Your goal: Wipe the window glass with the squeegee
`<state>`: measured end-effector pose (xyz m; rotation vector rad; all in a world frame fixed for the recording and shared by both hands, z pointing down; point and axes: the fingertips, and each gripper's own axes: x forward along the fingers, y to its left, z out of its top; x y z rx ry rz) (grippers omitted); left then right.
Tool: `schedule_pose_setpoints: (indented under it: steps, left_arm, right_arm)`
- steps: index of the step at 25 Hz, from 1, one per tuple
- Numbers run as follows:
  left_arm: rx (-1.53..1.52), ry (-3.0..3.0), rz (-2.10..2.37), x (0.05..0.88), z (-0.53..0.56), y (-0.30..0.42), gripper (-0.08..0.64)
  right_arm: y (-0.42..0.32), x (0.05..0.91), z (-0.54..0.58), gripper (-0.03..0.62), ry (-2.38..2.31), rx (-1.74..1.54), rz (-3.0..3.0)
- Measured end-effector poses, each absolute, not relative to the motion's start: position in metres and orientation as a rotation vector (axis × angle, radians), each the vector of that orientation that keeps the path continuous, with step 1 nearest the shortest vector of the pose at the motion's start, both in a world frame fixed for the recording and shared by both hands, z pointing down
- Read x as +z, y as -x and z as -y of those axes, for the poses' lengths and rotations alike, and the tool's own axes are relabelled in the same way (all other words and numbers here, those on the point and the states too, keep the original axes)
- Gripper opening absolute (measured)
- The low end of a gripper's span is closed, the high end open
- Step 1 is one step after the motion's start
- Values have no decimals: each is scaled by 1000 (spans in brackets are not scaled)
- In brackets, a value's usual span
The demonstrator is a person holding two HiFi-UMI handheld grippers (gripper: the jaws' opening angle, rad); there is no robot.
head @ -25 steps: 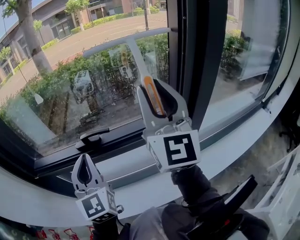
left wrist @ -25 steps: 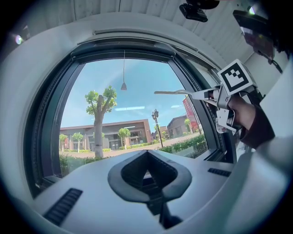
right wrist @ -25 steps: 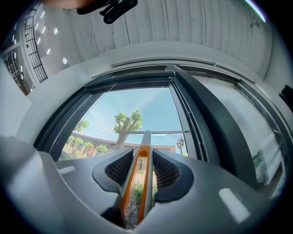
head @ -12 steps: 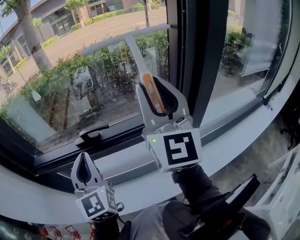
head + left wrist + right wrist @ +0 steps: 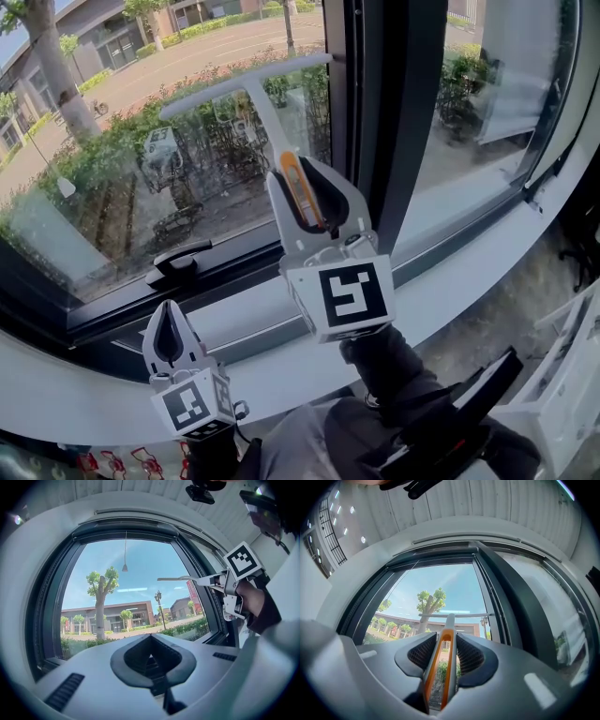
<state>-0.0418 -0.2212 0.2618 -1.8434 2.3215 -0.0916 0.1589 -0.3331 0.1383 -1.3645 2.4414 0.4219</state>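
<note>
A white T-shaped squeegee with an orange grip is held up at the left window glass. Its blade lies slanted across the pane's upper right part, and I cannot tell whether it touches the glass. My right gripper is shut on the orange grip, as the right gripper view shows with the squeegee between the right gripper's pads. My left gripper hangs low over the sill, shut and empty. In the left gripper view the left gripper points at the glass, with the squeegee at upper right.
A black window handle sits on the lower frame just above the left gripper. A dark mullion separates the left pane from the right pane. A white sill runs below. A white rack stands at lower right.
The right gripper and the squeegee have drifted slightly left on the pane. The left gripper has hardly moved.
</note>
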Motion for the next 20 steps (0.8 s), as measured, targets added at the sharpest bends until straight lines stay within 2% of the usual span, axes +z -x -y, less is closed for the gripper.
schedule_pose_setpoints:
  steps: [12,20]
  left_arm:
    - [-94,1834,-2325,256,212,32,-2]
    - [-90,1843,-2329,266,222,50,-2]
  right_arm:
    - [-175,149,323,132,1361,400,-2476]
    - [-155,173,335,131,1386,379,-2511]
